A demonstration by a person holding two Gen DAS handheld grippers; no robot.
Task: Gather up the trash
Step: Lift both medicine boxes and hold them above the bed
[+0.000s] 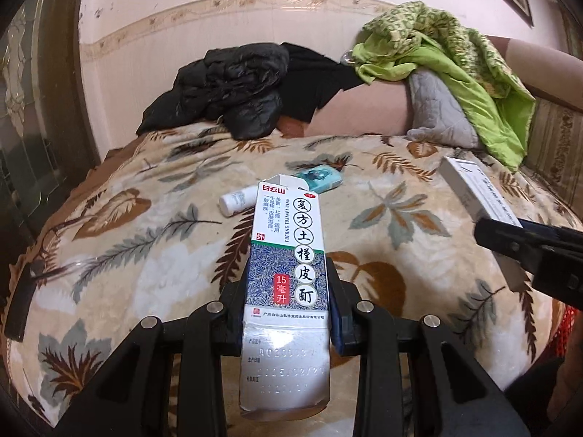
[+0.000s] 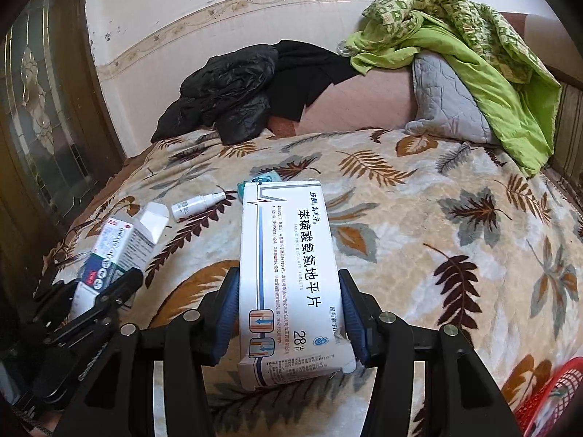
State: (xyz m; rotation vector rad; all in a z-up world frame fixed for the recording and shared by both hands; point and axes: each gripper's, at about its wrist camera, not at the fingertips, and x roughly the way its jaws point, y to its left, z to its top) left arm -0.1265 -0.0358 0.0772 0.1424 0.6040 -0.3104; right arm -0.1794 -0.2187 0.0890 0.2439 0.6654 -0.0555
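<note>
Clamped in your left gripper (image 1: 288,313) is the tall blue-and-white cardboard medicine carton (image 1: 286,273), top flap open. Your right gripper (image 2: 288,313) grips the flat white tablet box (image 2: 291,273). Both are held above the leaf-patterned blanket (image 1: 382,218), where a small white spray bottle (image 2: 195,205) lies.

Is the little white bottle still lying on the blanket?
Yes, the small white bottle lies on the leaf-patterned blanket, untouched by either gripper.

The white tablet box (image 2: 291,280) hides most of the teal packet (image 2: 263,179) behind it
</note>
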